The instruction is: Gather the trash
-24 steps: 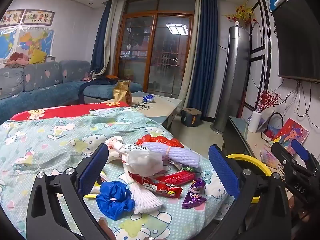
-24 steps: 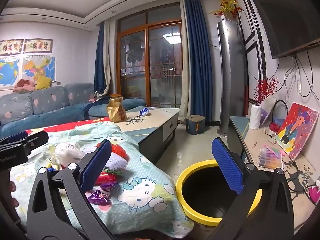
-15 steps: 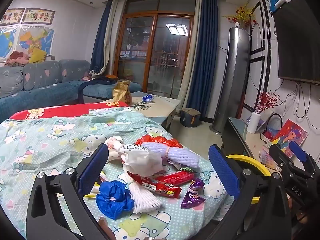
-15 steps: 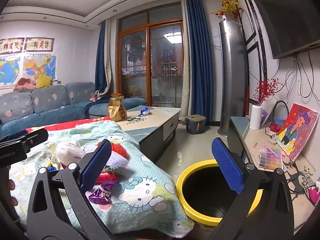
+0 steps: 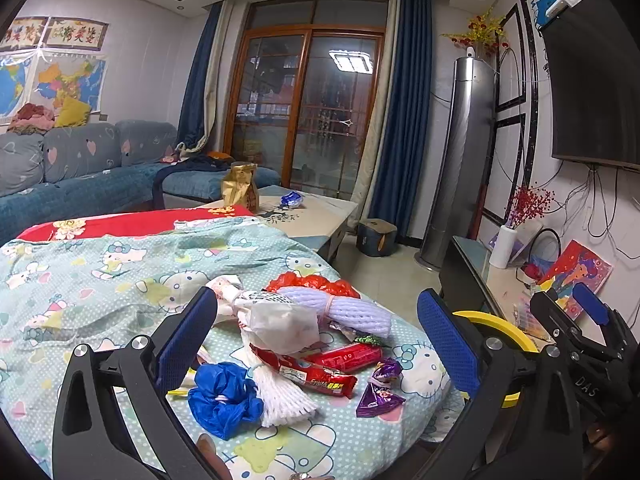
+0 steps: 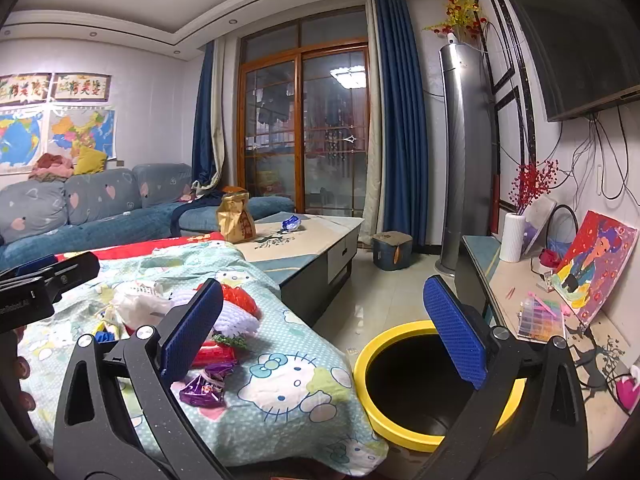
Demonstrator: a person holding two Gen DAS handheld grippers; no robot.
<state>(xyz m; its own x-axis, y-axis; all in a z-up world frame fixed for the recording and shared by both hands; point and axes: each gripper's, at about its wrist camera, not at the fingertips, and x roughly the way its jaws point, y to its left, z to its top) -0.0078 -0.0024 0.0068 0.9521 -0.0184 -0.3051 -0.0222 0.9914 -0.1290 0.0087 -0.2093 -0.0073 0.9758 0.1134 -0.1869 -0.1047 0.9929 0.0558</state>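
Note:
A heap of trash lies on the Hello Kitty cloth [image 5: 100, 272]: a white plastic bag [image 5: 280, 326], white foam netting [image 5: 344, 310], a blue crumpled bag [image 5: 222, 398], red snack wrappers [image 5: 316, 372], a purple wrapper [image 5: 378, 394] and a red bag [image 5: 312, 282]. My left gripper [image 5: 316, 344] is open and empty, hovering above the heap. My right gripper [image 6: 324, 330] is open and empty, near the table's right edge above the yellow-rimmed bin [image 6: 404, 340]. The purple wrapper also shows in the right wrist view [image 6: 204, 386].
The bin stands on the floor right of the table, its rim showing in the left wrist view [image 5: 500, 320]. A coffee table [image 6: 320, 236] with a paper bag [image 6: 236, 220] stands behind. A TV bench [image 6: 520, 280] with a vase and painting runs along the right wall.
Both grippers have barely drifted; the left view shifted slightly. Nothing was grasped or moved.

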